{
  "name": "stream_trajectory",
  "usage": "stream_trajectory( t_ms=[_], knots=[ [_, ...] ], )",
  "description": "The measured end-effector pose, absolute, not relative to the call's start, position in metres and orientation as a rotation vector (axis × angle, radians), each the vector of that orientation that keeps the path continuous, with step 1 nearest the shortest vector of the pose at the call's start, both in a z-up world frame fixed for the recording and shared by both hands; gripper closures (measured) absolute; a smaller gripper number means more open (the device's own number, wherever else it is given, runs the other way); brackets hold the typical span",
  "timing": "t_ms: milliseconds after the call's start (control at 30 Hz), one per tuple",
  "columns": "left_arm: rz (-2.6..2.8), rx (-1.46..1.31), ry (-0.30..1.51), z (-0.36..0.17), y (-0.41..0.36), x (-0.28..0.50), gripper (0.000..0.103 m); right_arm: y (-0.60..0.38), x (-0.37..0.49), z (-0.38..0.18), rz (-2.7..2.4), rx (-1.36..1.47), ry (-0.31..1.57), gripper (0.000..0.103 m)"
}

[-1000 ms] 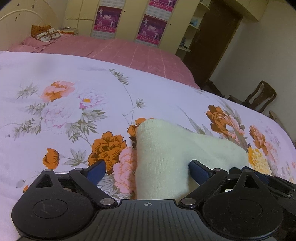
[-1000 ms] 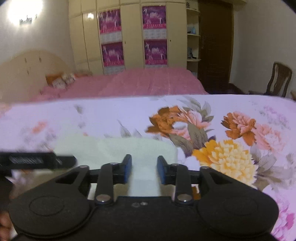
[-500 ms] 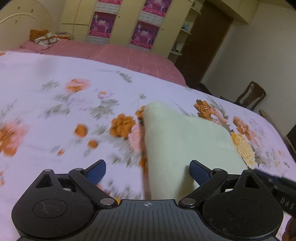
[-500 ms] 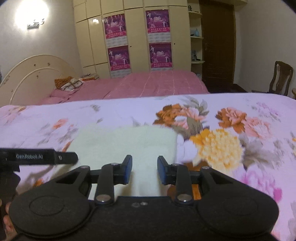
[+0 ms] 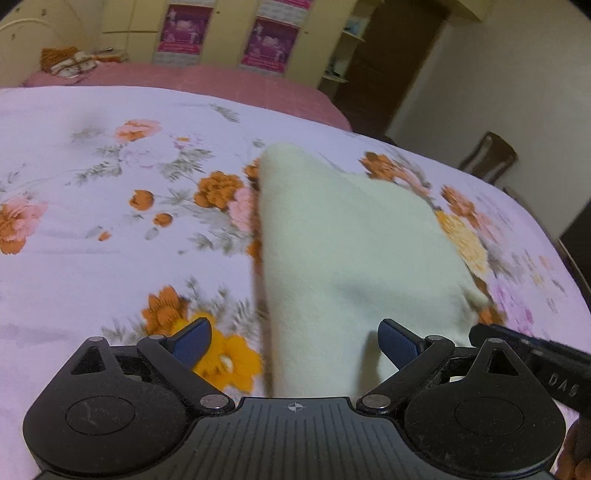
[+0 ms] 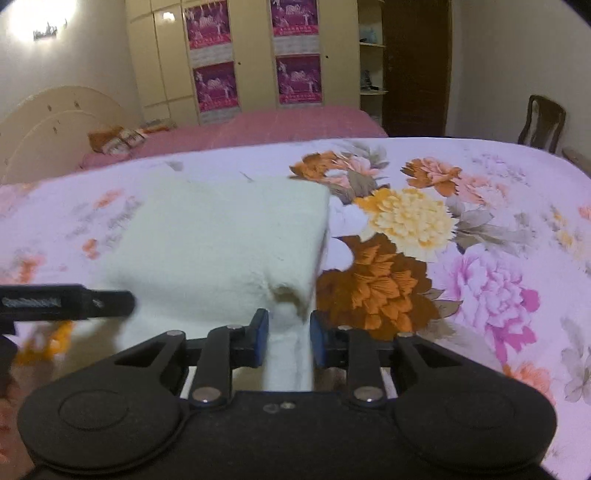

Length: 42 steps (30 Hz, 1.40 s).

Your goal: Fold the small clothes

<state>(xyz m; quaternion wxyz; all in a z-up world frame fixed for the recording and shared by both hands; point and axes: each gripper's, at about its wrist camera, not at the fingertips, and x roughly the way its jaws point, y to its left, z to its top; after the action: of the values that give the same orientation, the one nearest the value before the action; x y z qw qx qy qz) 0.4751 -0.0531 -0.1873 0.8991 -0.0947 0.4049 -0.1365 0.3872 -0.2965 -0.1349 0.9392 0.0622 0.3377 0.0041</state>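
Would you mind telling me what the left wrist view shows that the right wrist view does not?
Only the left wrist view shows the left gripper, jaws wide, cloth between them but unpinched. Only the right wrist view shows the right gripper, its jaws closing on a cloth fold, and a wall lamp. Both show the pale cloth, floral bedspread, pink bed, posters and chair.

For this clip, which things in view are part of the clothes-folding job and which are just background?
In the job:
- cream cloth, near edge between the closing jaws of the right gripper
- left gripper, jaws wide, cloth edge between them
- floral bedsheet, the work surface

Just lying about:
- pink bed
- wardrobe posters
- wooden chair
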Motion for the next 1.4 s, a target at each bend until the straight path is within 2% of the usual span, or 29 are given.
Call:
stream_trajectory(
  t_ms=[233,400,633,767,967,1100,1200,1267,1400],
  knots=[
    [-0.317,-0.131,0.841,-0.193,-0.060,0.441,0.007,-0.291,0.349,-0.139,0.036,0.121,0.744,0.077],
    [-0.342,-0.086,0.841,-0.194,-0.064,0.422,0.007,-0.293,0.328,-0.154,0.008,0.130,0.790,0.089],
    [-0.344,-0.089,0.866,-0.191,-0.065,0.417,0.007,-0.294,0.319,-0.156,-0.011,0.118,0.796,0.091],
    [-0.323,-0.133,0.864,-0.181,-0.061,0.422,0.007,-0.299,0.317,-0.147,-0.019,0.162,0.792,0.072],
    [-0.304,-0.140,0.834,-0.171,-0.062,0.433,0.007,-0.306,0.320,-0.134,-0.004,0.203,0.756,0.069],
    [-0.301,-0.128,0.839,-0.173,-0.064,0.436,0.007,-0.293,0.325,-0.146,0.018,0.142,0.800,0.086],
    [-0.296,-0.124,0.843,-0.176,-0.064,0.437,0.007,-0.288,0.324,-0.151,0.008,0.081,0.794,0.094],
    [-0.287,-0.124,0.842,-0.177,-0.062,0.439,0.007,-0.288,0.322,-0.149,0.000,0.051,0.775,0.099],
    [-0.272,-0.138,0.840,-0.178,-0.057,0.442,0.007,-0.292,0.321,-0.148,-0.006,0.037,0.759,0.100]
  ],
)
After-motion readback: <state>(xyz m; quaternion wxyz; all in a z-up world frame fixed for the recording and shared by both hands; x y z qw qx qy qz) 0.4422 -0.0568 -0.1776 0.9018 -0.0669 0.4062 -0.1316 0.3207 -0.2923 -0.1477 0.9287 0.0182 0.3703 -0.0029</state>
